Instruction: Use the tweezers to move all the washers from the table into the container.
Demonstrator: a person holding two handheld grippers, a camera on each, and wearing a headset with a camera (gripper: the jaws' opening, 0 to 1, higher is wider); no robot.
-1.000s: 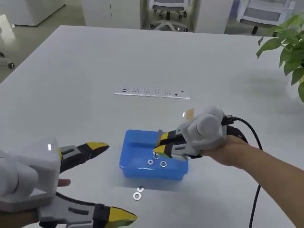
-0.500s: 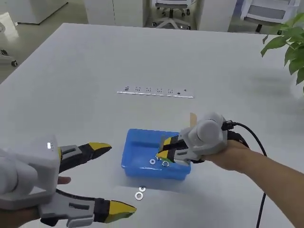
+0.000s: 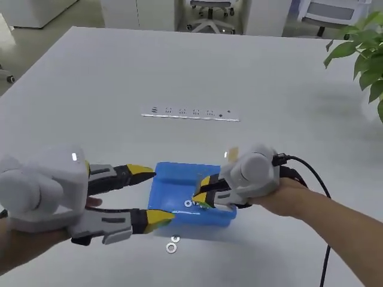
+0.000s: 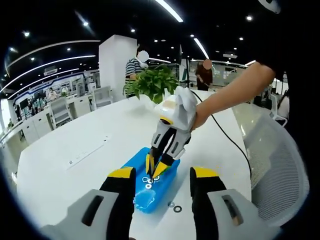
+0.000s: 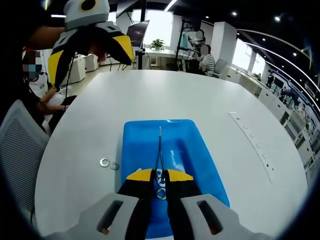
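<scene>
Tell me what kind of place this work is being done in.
Probably an open-plan office or lab: a big white table with a built-in socket strip, wheeled office chairs behind it, a potted plant, and long ceiling lights.

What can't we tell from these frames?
Washer count in the container: head view, right gripper covers part; right gripper view, its jaws cover the near end.
Tweezers tips, right gripper view: too thin to tell if they hold a washer.
Table washers, head view: touching or overlapping, too small.
</scene>
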